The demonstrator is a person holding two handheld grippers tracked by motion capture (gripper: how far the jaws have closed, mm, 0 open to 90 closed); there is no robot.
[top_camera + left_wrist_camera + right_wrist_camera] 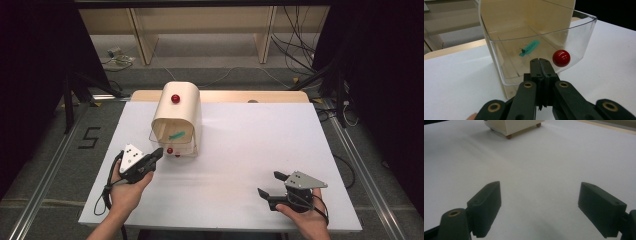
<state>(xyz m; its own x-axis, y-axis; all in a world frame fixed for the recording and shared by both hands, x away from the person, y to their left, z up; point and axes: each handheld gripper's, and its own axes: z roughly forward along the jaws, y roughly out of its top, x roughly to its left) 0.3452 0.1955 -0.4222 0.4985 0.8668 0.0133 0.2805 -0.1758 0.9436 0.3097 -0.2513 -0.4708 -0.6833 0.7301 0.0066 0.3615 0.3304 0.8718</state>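
Black jaws of the right gripper point(267, 185) stand wide apart with nothing between them, low over the bare white tabletop point(240, 165) near its front right part; the person's right hand point(305, 217) holds it from below, well away from everything else. In the right gripper view the two ribbed pads frame only white surface, with the cream box's underside and its small brown feet far ahead.

To the left and a little farther in, the left gripper point(157, 154) is pressed fully shut — its two jaws meet with nothing caught between them. The left hand point(125, 192) carries it, and its tips point at the front of the box. In the left gripper view the closed tips sit just beside the red knob point(561, 58) on the clear curved drawer point(574, 37), slightly to the knob's left; whether they touch the drawer's front cannot be told.

That drawer stands pulled out from the cream box point(176, 117), and a small green clip-like object point(529, 48) lies on its floor — alone, near the middle.

Farther back, on the box's rounded top, a second red knob point(175, 98) shows. Beyond the white top a wooden table edge point(280, 96) runs across, then grey floor and pale shelving.
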